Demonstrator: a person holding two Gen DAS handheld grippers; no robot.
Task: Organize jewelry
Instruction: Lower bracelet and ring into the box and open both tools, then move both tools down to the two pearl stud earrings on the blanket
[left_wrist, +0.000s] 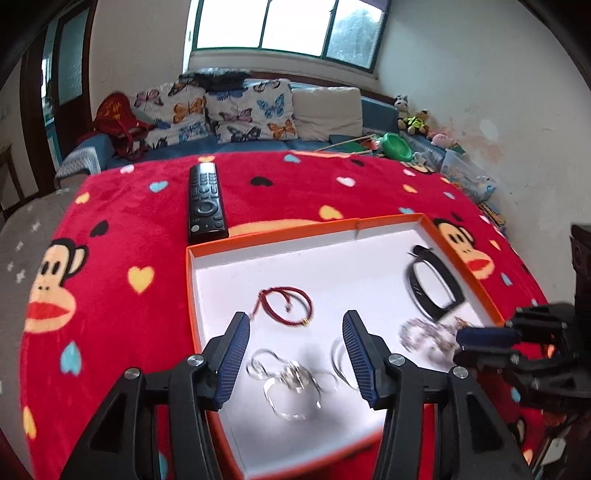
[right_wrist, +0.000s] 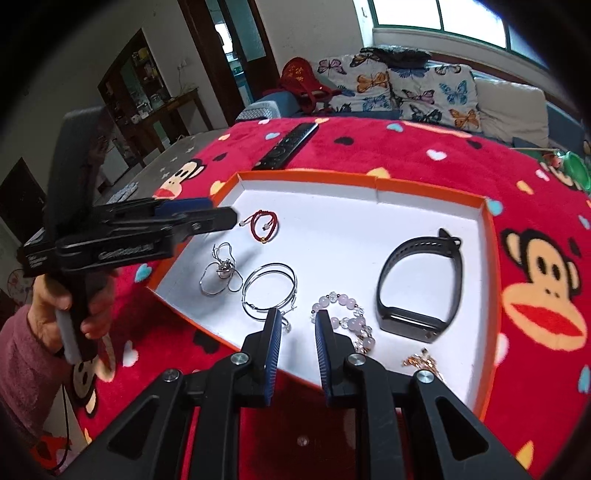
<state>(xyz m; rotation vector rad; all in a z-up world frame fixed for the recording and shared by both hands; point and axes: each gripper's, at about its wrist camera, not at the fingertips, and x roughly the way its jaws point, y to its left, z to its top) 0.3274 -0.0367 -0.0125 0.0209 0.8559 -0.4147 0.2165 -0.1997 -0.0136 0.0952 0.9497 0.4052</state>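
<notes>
An orange-rimmed white tray holds the jewelry. A red cord bracelet, a silver necklace, silver hoop bangles, a pink bead bracelet, a black fitness band and a small gold piece lie in it. My left gripper is open and empty above the necklace; it also shows in the right wrist view. My right gripper is open and empty, hovering by the bangles and beads; it also shows in the left wrist view.
A black remote lies on the red monkey-print blanket behind the tray. A sofa with butterfly cushions stands beyond, with toys and a green bowl at the far right.
</notes>
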